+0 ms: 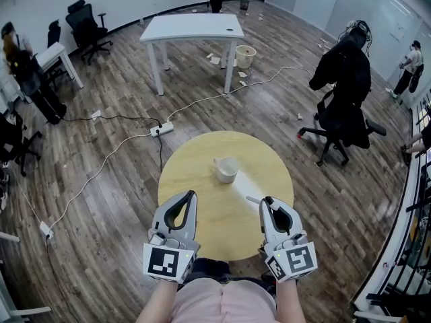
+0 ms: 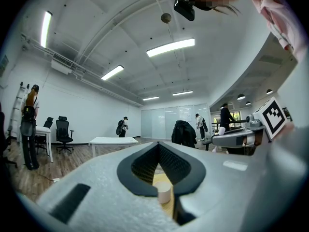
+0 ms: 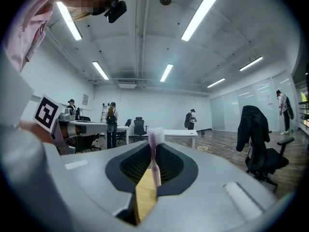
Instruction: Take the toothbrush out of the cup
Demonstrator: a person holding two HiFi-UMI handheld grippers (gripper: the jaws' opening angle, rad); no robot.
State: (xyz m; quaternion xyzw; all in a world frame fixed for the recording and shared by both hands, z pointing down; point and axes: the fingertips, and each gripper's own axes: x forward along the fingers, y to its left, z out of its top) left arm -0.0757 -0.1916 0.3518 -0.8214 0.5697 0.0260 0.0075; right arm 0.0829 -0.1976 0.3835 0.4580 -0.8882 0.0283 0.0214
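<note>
Dark wood-plank floor runs through an open office, and a round light-wood table stands straight ahead of both tongs. The left tongs and the right tongs hover side by side over the near part of the table, both pointing level and away from the person, whose forearms enter from the bottom edge.

The right tongs are closed on a pale pink plastic toothbrush. In the right gripper view its handle is pinched between the dark ribbed pads and rises about upright, so the white bristle head stands above the top of the tongs. In the head view a pale end of the brush sticks out leftwards from the tips of the right tongs, towards the left tongs.

The left tongs are closed as well, tips together, with nothing between the pads.

A white ceramic cup with a small handle sits upright near the middle of the table, ahead of both tongs and roughly between them, well apart from each. The toothbrush is clear of it.

Farther beyond the tongs stand a white rectangular desk, a pale waste bin beside it, and a white power strip with cables trailing over the floor. Off to the right of the right tongs is a swivel chair draped with a black jacket.
</note>
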